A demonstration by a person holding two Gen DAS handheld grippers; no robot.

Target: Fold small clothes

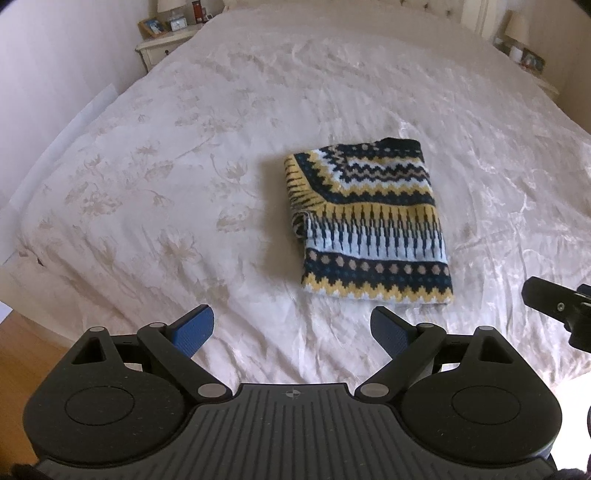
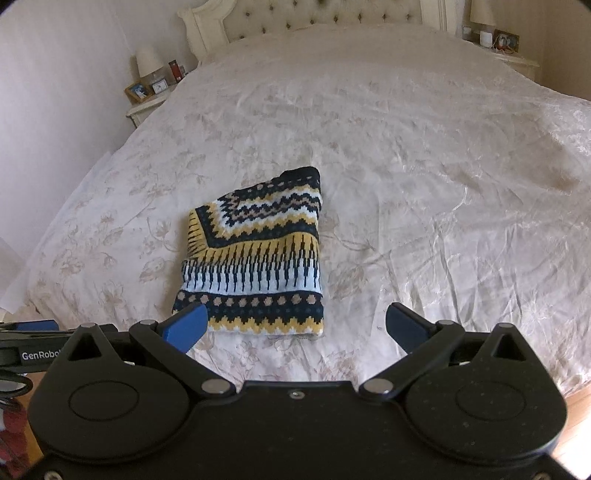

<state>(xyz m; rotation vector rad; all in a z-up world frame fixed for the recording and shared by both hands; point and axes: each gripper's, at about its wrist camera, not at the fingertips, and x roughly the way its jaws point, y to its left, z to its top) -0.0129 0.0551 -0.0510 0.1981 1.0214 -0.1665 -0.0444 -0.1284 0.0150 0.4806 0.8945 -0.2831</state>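
A small knitted sweater (image 1: 369, 221) with navy, yellow, pale blue and tan patterns lies folded into a compact rectangle on the white bedspread (image 1: 184, 166). It also shows in the right wrist view (image 2: 255, 258). My left gripper (image 1: 291, 328) is open and empty, held above the bed near its front edge, short of the sweater and to its left. My right gripper (image 2: 295, 325) is open and empty, just in front of the sweater's near edge. Part of the right gripper (image 1: 557, 310) shows at the right of the left wrist view.
The bed has a tufted headboard (image 2: 325, 14) at the far end. A nightstand (image 1: 162, 44) with a lamp, frames and a clock stands at the far left, another nightstand (image 2: 513, 55) at the far right. Wooden floor (image 1: 22, 339) lies beside the bed.
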